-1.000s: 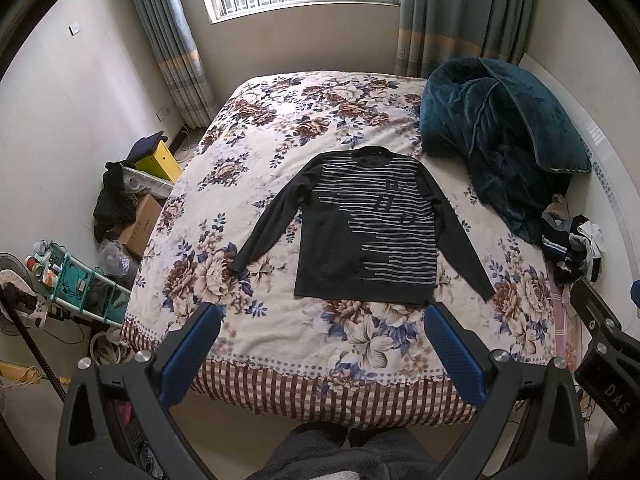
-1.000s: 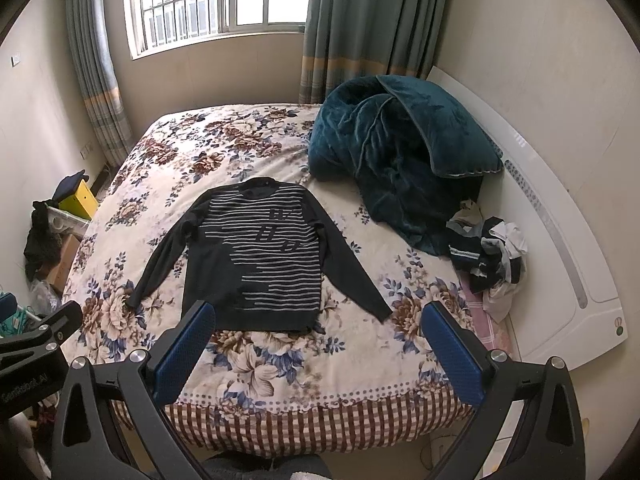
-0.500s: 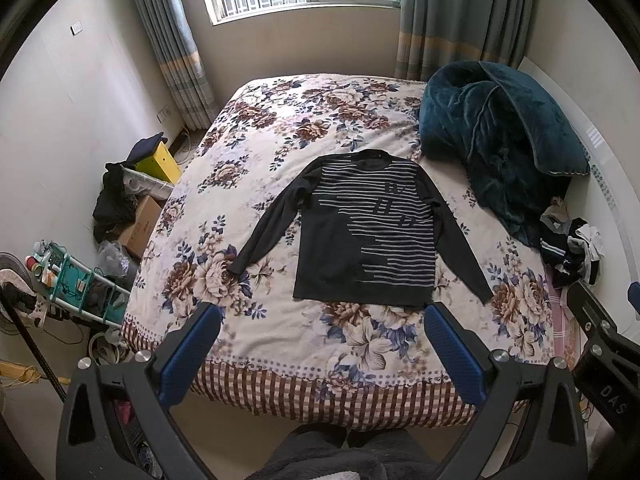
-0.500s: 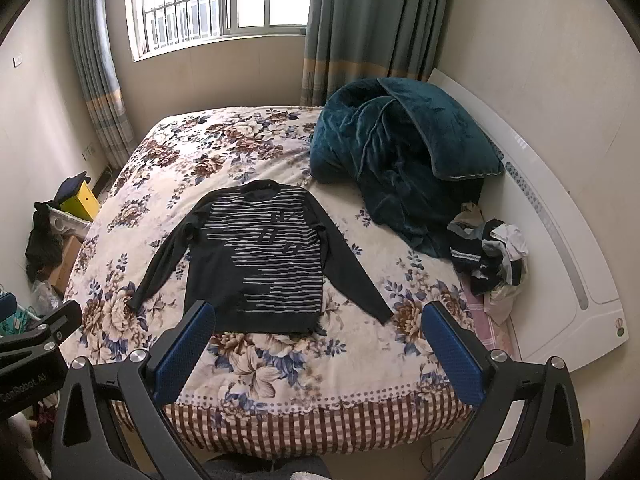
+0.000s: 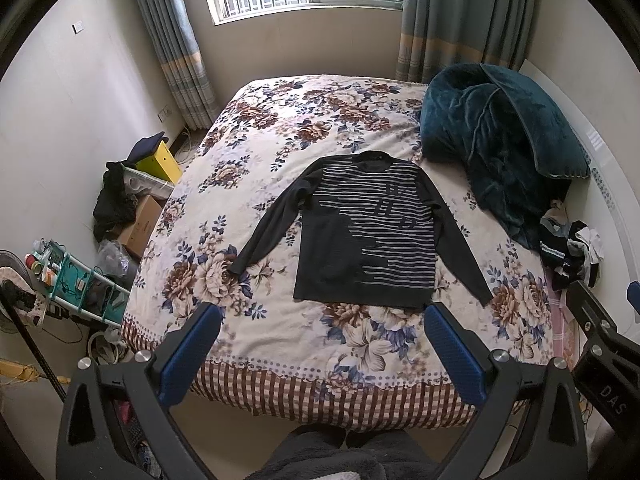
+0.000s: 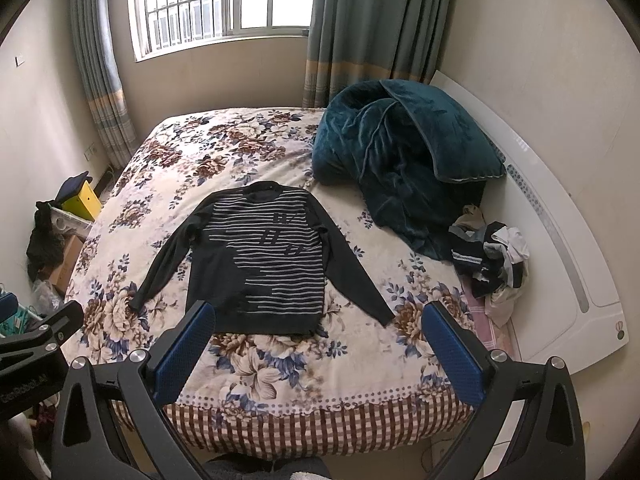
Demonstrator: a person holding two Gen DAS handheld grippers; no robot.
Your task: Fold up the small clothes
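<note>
A dark long-sleeved sweater with thin white stripes lies flat and face up on the floral bed, both sleeves spread outward; it also shows in the right wrist view. My left gripper is open and empty, held above the foot of the bed, short of the sweater's hem. My right gripper is open and empty at about the same height, also short of the hem.
A teal blanket is heaped at the bed's far right. A pile of small clothes lies by the white headboard. Boxes and clutter line the floor left of the bed.
Both grippers have tilted down or lowered slightly, so the bed and sweater sit lower in both views. Both grippers stay open.
</note>
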